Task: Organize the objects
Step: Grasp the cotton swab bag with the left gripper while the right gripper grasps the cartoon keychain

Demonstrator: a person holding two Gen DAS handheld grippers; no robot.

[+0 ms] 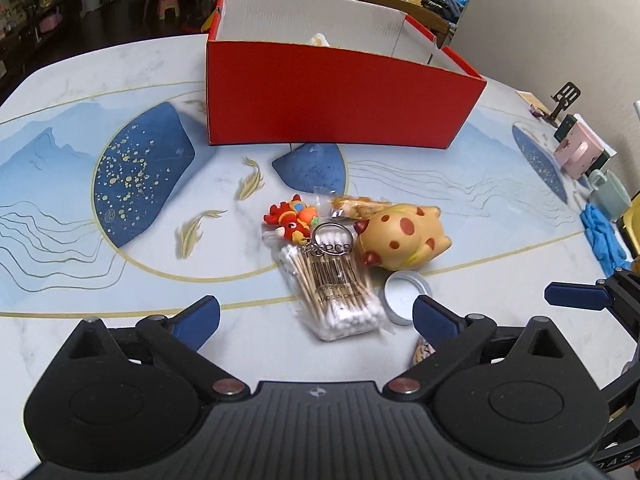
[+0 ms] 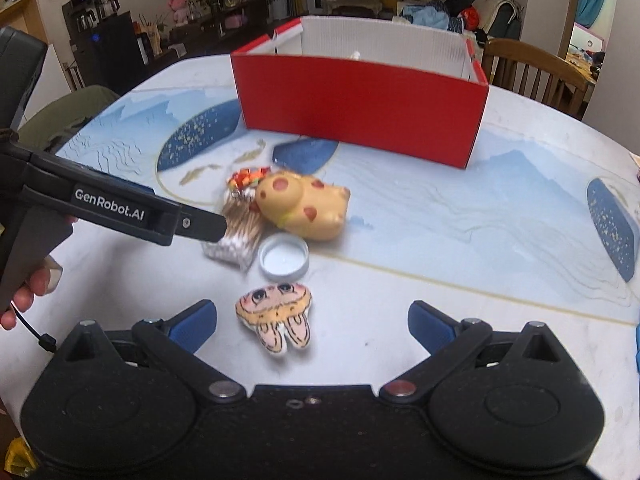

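Left gripper (image 1: pixel 316 314): fingers are being held spread wide, nothing clamped; the bag of cotton swabs (image 1: pixel 334 280) is lying between them, pads apart from it. Judged: being lined up for a grab on the bag.
Right gripper (image 2: pixel 312 322): fingers are likewise being held released, empty; the flat cartoon charm (image 2: pixel 276 316) is sitting between the blue pads, untouched. Judged: being set up as the right hand's pick.
Box (image 1: pixel 332 92): red, open-topped, being kept toward the far edge of the table (image 1: pixel 120 320); judged the drop target. Something pale is showing inside; it cannot be identified.
Pile: items are being left clustered mid-table, in front of the box's near wall, well apart from it. None of these is boxed yet.
Keychain (image 1: pixel 294 218): red dragon figure with its ring resting on the far end of the swab bag. Judged: it is likely to be dragged along if the bag is lifted.
Spotted toy (image 1: pixel 400 236): yellow, lying on its side just beside the bag, on the right.
Tin lid (image 1: pixel 404 296): being crowded against the bag's near right corner, close to the left gripper's right finger. Judged: most likely to be knocked.
Snack packet (image 1: pixel 356 204): clear wrapper behind the toy, partly hidden.
Interference: both tools are being worked close together over one pile; a clash is judged possible.
Right edge of table: mug (image 1: pixel 610 196), blue gloves (image 1: pixel 602 236), pink box (image 1: pixel 580 150); clear of the work.
Hand (image 2: pixel 30 288): being seen gripping the left tool's handle.
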